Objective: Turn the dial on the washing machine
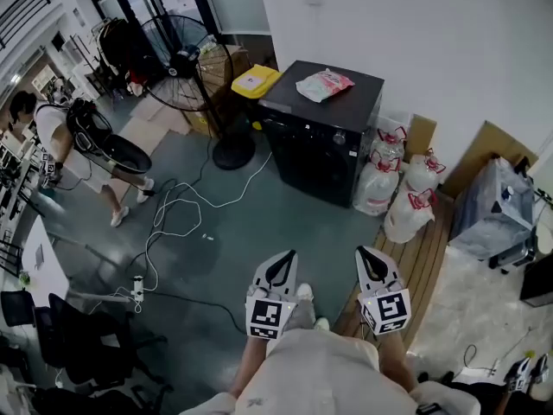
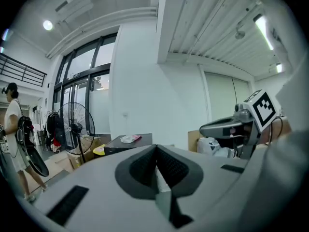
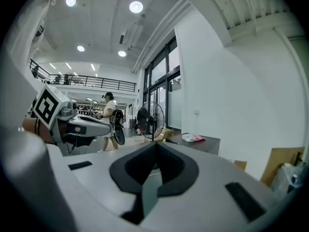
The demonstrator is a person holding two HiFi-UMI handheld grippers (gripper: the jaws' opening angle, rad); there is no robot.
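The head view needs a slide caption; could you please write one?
Left gripper and right gripper, both shut, point toward the distant black box-shaped washing machine.

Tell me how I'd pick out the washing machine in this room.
Look to the white wall at the far side. Near it, between the standing fan and the white tied sacks, stands the washing machine. It is the only black box-shaped thing there, with a pink packet lying on its top.

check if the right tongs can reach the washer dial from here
Probably not yet: the right tongs sit near the body, and the washer stands well off across the floor. Nothing blocks the way.
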